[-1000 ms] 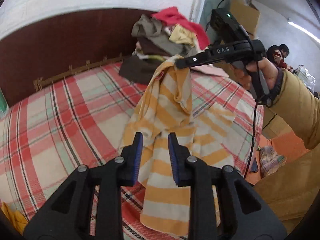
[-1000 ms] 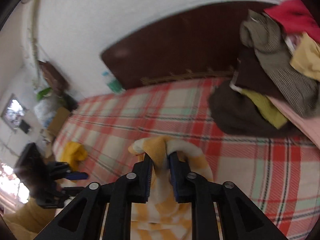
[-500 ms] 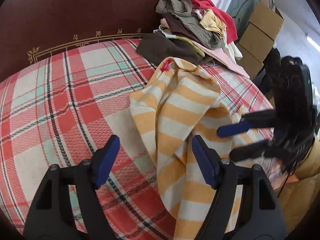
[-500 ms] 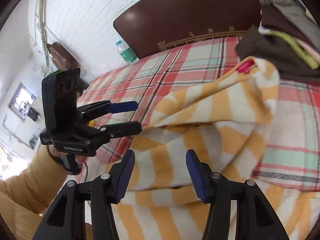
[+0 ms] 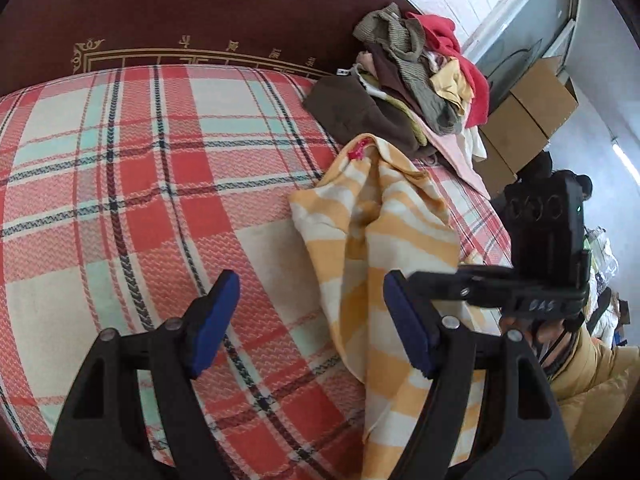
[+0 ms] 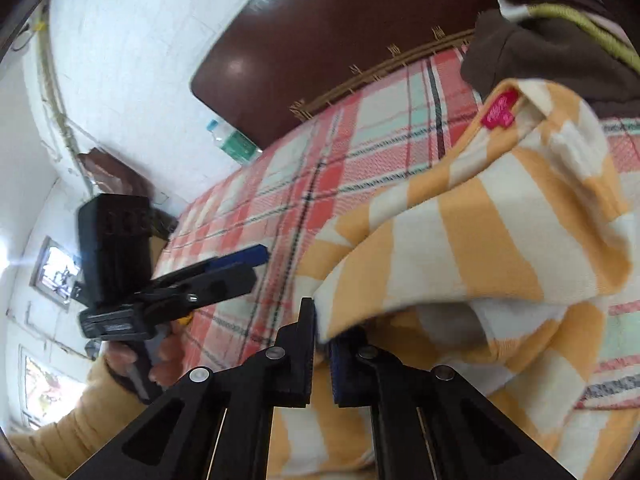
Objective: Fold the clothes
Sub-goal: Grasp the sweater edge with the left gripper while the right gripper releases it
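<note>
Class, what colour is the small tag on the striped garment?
Pink tag, clearest in the right wrist view.

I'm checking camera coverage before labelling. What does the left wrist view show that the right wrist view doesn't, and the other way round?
Only the left wrist view shows the full clothes pile and the cardboard boxes. Only the right wrist view shows the water bottle and the right gripper shut on the striped garment's edge. Both show the garment, its pink tag, the plaid bedspread and the open left gripper.
</note>
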{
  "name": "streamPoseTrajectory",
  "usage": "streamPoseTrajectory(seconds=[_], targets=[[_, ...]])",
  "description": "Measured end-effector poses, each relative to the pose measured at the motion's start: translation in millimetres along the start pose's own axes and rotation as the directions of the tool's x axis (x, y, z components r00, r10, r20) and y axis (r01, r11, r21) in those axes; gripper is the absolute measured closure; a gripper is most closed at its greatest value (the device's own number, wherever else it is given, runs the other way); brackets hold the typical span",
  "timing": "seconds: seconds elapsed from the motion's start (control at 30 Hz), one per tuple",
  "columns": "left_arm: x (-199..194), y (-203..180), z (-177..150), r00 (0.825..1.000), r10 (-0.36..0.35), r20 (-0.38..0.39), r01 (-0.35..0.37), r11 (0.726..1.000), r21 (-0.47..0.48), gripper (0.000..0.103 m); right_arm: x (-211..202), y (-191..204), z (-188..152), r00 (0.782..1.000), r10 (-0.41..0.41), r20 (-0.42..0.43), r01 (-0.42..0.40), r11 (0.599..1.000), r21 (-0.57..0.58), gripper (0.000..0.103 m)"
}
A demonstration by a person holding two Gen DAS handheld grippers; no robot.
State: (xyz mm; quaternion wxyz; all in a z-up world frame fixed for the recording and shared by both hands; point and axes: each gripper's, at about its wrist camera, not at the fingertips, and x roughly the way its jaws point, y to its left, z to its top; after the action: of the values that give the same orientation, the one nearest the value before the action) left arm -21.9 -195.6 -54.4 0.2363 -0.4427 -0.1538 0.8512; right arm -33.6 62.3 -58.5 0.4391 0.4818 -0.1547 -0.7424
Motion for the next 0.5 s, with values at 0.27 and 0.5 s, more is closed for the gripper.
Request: streamPoseTrajectory(seconds=[0.27, 0.5], targets=[[40.3, -12.2, -3.1, 0.993, -0.008, -0.115, 0.013, 0.999, 0.044, 0.027, -160.1, -25.0, 7.8, 0.978, 0.042, 0.202, -0.046, 0.999, 0.015, 0.098], [58.7, -16.9, 2.4, 0.991, -0.029, -0.134, 0.033, 0.999, 0.03, 0.031, -229.8, -93.9, 13.4, 0.957, -0.141, 0.254, 0.114, 0.987, 0.116, 0.096]])
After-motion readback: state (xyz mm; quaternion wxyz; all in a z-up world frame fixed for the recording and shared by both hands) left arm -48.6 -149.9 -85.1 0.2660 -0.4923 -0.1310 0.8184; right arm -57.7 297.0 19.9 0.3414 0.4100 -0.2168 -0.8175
